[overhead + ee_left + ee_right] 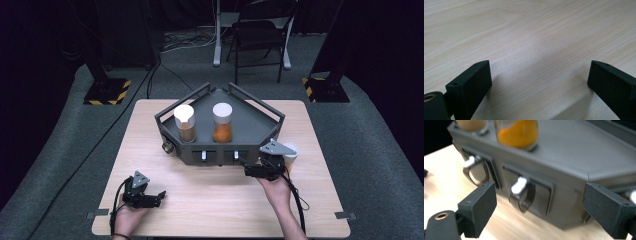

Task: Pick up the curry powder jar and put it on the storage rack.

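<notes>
Now my right gripper (539, 207), jaws spread, faces the right drawer handle (519, 185). Left gripper (539, 82) rests spread on the table (529, 30). Closing off-centre could miss the handle and shove the rack (250, 125).

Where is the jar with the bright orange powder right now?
In the high view the jar of orange powder stands upright on the dark grey rack, right of the brown-filled jar. The right gripper, jaws open, is near the rack's front.

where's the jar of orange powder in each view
high view: orange-powder jar stands centre, on the grey rack, right of the brown-powder jar.
left gripper view: not in it.
right gripper view: top edge, left of centre.
Shared landmark: the right-hand drawer handle below it.
</notes>
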Demonstrator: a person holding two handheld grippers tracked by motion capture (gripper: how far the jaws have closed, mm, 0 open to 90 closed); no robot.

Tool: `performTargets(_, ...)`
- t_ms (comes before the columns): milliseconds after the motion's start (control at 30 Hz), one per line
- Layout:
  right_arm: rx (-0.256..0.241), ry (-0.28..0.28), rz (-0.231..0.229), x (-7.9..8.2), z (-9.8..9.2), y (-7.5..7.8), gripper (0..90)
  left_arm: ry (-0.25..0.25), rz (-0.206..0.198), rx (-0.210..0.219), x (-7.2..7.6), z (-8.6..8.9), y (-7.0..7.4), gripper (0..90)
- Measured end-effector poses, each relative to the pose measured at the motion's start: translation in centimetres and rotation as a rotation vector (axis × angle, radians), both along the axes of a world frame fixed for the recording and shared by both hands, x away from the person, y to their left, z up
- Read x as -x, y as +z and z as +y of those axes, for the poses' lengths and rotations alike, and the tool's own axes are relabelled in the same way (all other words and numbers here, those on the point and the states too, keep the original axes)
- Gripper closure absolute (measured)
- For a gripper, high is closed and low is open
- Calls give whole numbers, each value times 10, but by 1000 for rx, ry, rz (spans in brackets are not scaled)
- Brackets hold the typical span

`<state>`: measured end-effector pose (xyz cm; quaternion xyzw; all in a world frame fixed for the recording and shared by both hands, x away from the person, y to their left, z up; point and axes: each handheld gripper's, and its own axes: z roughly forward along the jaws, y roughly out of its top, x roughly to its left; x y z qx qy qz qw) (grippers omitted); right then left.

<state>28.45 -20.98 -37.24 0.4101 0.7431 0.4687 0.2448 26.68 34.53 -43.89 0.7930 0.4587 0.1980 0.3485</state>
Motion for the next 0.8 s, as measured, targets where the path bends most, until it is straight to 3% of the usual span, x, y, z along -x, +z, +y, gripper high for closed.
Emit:
performTargets(200, -10, -4, 20, 8, -14, -18, 108, 0, 0, 0, 0, 0, 0, 54)
performTargets(800, 22, -34, 81, 24, -40, -55, 106, 2, -1, -2, 0, 0, 0, 55)
